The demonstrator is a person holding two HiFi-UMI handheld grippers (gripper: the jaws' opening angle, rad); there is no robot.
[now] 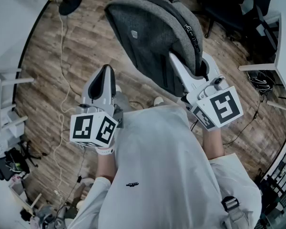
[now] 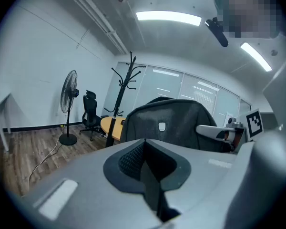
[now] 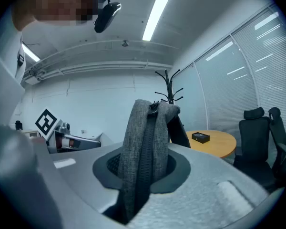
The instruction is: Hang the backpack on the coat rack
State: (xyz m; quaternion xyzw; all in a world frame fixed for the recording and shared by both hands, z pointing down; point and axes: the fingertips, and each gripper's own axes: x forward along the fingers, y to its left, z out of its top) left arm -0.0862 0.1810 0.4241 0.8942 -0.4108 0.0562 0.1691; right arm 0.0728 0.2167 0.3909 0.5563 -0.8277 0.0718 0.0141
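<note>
A grey backpack (image 1: 152,32) hangs in the air in front of me, its front panel with a small logo turned toward the left gripper view (image 2: 167,123). My right gripper (image 1: 188,63) is shut on the backpack's zippered side edge (image 3: 145,147), which fills the gap between its jaws. My left gripper (image 1: 106,73) is level beside the backpack's left side, apart from it, jaws shut with nothing between them (image 2: 144,149). The black coat rack (image 2: 126,85) stands behind the backpack; its top hooks (image 3: 168,87) show just past the bag.
A standing fan (image 2: 69,104) with its cable on the wood floor and a black office chair (image 2: 89,113) are at the left. A round yellow table (image 3: 212,142) carrying a small black box (image 3: 200,137) stands by the rack, with another chair (image 3: 260,137) beside it. White desks (image 1: 9,46) line the left.
</note>
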